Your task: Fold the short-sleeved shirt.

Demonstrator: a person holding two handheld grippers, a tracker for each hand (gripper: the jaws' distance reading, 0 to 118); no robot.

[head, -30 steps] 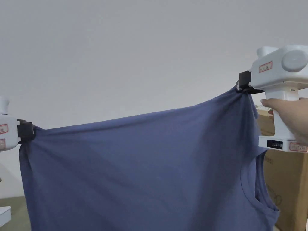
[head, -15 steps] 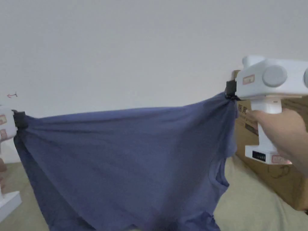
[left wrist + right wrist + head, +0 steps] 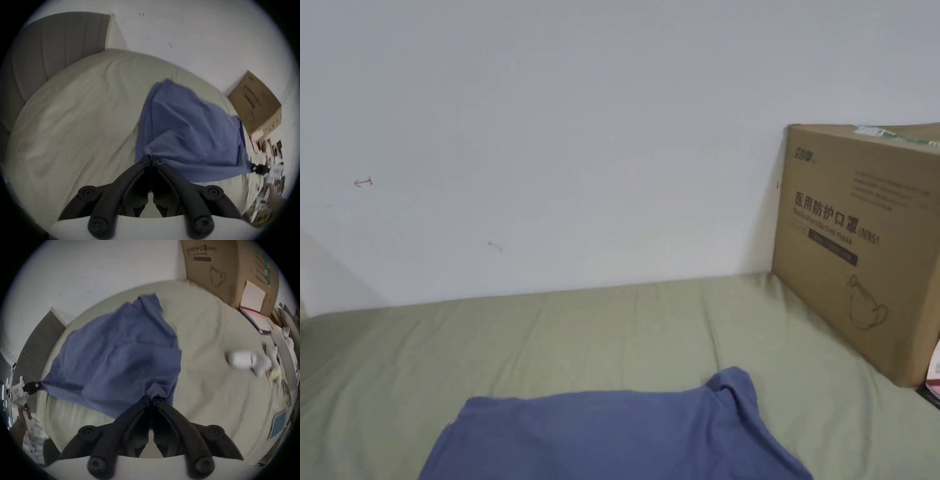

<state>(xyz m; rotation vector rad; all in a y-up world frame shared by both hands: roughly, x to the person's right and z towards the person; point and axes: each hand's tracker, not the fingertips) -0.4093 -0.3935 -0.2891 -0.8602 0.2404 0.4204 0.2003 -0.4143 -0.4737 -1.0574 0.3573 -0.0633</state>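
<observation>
1. Head view: we see the blue shirt (image 3: 625,431) lying on the green bed sheet (image 3: 600,331), its far end spread near a cardboard box (image 3: 862,244) at right.
2. Left gripper view: our left gripper (image 3: 150,158) is clamped on a shirt corner.
3. Right gripper view: our right gripper (image 3: 152,400) pinches another corner. We judge we are laying it flat; next, lower and smooth the near edge.

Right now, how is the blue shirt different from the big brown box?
The blue shirt is soft and wrinkled; the brown box is stiff with straight edges. The shirt is spread low over the bed; the box stands tall against the wall. Both grippers pinch the shirt; nothing holds the box. Both rest on the bed.
</observation>
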